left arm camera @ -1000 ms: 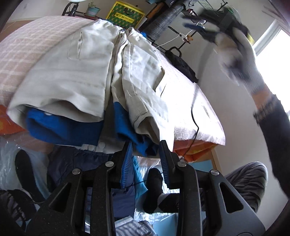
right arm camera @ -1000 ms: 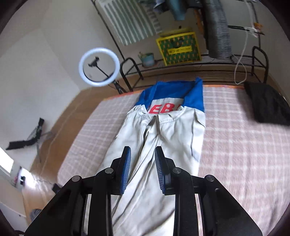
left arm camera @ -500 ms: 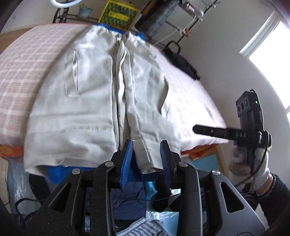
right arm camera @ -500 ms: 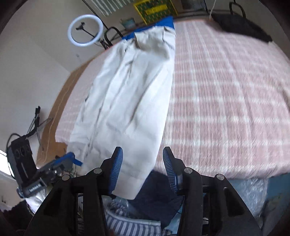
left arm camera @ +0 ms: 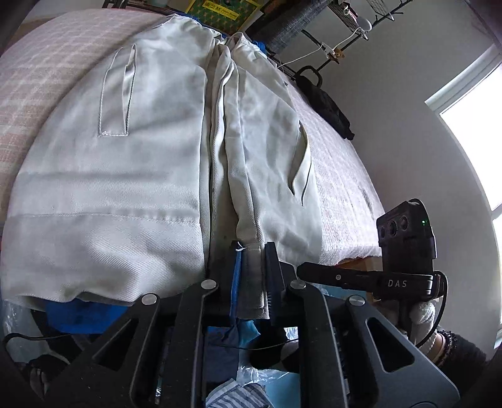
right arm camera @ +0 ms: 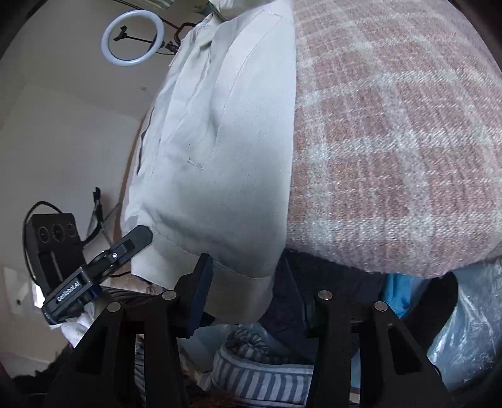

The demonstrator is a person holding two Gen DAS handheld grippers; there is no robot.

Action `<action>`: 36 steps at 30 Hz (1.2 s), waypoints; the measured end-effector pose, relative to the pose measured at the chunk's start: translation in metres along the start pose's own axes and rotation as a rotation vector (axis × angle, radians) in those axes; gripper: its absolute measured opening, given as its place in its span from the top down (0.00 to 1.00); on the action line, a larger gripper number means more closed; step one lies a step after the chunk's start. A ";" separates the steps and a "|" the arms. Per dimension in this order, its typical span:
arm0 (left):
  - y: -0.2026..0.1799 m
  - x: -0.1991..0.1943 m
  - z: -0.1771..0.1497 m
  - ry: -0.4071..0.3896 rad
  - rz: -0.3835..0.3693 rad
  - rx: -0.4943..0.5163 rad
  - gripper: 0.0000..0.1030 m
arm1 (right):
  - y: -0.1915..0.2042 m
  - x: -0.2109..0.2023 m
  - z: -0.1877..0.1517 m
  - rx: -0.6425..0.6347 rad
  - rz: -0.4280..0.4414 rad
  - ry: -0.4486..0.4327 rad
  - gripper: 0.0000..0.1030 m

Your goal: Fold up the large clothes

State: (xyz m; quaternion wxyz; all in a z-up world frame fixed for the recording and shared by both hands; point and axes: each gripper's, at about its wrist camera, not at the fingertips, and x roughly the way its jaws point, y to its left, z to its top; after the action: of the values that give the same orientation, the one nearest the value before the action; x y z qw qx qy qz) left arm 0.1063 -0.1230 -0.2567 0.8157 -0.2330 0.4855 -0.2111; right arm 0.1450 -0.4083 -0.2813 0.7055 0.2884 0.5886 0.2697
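I see a pale beige cotton jacket with a blue lining point(left arm camera: 131, 175) lying flat on a bed covered in a pink and white checked blanket point(right arm camera: 392, 131), its hem hanging over the near edge of the mattress. Around it: a black bag point(left arm camera: 326, 110) rests further along the bed near the wall, a yellow crate point(left arm camera: 219, 12) sits at the far end under a dark clothes rack point(left arm camera: 317, 22), and a white ring light on a stand point(right arm camera: 130, 37) stands by the wall on the other side. Below the bed edge there is a striped blue and white cloth point(right arm camera: 260, 373), dark navy clothing and clear plastic wrapping point(right arm camera: 470, 320), crowding the space under both tools.

My left gripper point(left arm camera: 251, 279) points down at an angle onto the hem near the jacket's front opening. Its jaws have just been closing, and the blue pads now press on a narrow beige flap of the hem held between them.

My right gripper point(right arm camera: 254, 292) also angles down at the bed edge, at the hem's opposite corner. Its jaws have just been closing, with the hem corner lying between them; only one blue finger point(right arm camera: 200, 292) shows clearly, the other is hidden behind the cloth, so I cannot tell whether it grips. A white-gloved hand point(left arm camera: 422, 314) carries it.
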 end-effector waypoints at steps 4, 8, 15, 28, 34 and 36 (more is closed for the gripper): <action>-0.005 -0.009 -0.006 -0.012 -0.034 -0.016 0.89 | 0.014 -0.007 0.003 -0.063 -0.024 -0.005 0.89; -0.004 0.004 -0.021 -0.012 0.018 0.022 0.89 | 0.048 -0.036 -0.001 -0.239 -0.108 -0.038 0.92; -0.010 0.011 -0.025 0.006 0.075 0.111 0.85 | 0.042 0.001 0.000 -0.258 -0.261 0.039 0.92; 0.027 -0.101 0.020 -0.139 0.213 0.249 0.73 | 0.067 -0.064 -0.009 -0.387 -0.325 -0.161 0.77; 0.115 -0.095 0.044 -0.001 0.121 -0.034 0.38 | 0.050 -0.037 -0.023 -0.310 -0.217 -0.093 0.52; 0.135 -0.087 0.042 0.034 0.101 -0.101 0.38 | 0.035 -0.038 -0.029 -0.258 -0.179 -0.066 0.48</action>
State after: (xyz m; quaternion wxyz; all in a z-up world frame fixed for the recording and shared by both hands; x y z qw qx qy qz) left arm 0.1215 0.0429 -0.2577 0.8042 -0.2456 0.5204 -0.1490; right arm 0.1093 -0.4087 -0.2341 0.7769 0.1505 0.5487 0.2697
